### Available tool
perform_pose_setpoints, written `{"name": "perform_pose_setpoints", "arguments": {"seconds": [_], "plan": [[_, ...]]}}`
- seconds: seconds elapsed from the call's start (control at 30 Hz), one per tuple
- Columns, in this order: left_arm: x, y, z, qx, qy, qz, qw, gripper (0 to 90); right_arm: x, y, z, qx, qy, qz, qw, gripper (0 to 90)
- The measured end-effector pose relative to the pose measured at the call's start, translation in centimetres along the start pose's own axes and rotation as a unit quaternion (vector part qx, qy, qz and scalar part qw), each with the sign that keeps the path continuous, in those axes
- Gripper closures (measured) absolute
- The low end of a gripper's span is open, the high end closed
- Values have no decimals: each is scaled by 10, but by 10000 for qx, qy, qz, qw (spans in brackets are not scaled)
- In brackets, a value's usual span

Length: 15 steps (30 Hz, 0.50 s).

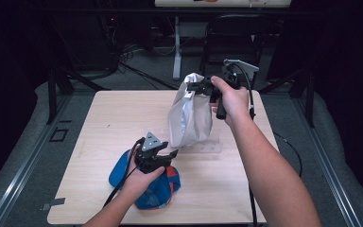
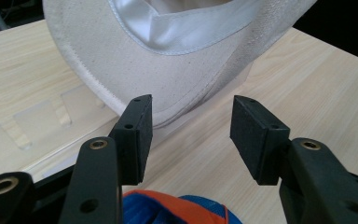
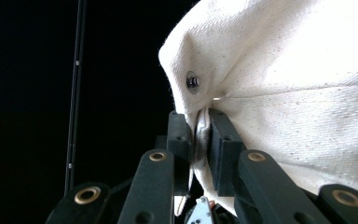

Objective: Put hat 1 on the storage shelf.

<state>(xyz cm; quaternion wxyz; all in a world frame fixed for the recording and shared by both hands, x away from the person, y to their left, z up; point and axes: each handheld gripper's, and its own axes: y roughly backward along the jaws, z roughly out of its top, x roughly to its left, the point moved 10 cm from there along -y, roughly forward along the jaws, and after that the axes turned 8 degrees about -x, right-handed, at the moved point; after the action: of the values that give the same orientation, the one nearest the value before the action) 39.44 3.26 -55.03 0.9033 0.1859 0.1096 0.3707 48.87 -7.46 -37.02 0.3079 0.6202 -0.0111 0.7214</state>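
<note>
In the high view, we see the right gripper (image 1: 196, 87) pinching the top edge of a white cloth bag (image 1: 189, 118), held up so the bag hangs with its bottom at a clear plastic stand (image 1: 203, 144) on the bench (image 1: 99, 123). We judge it is held high to keep the bag's mouth open or lift it off the stand. The left gripper (image 1: 172, 153) hovers just beside the bag's lower edge, above a blue and orange cloth item (image 1: 149, 194) lying under the hand.

In the left gripper view, our jaws stand apart with nothing between them; the bag's stitched hem (image 2: 121, 100) sits just ahead of the left jaw, its silvery lining (image 2: 168, 28) farther ahead. They seem poised to take the hem.

In the right gripper view, the jaws are clamped on a fold of the bag, a metal snap (image 3: 192, 81) just above them.

We can read no brand, label or writing anywhere.
</note>
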Motion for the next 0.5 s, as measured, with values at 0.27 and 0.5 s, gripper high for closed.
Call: {"name": "perform_pose_setpoints", "arguments": {"seconds": [0.27,0.5], "plan": [[-4,-16,-4,159,-202,109,9996,470,1,-1,-1,8,37,-3,10000,809],[3,-27,-11,368,-330,472,9977,609,1,-1,-3,22,78,-24,10000,809]]}}
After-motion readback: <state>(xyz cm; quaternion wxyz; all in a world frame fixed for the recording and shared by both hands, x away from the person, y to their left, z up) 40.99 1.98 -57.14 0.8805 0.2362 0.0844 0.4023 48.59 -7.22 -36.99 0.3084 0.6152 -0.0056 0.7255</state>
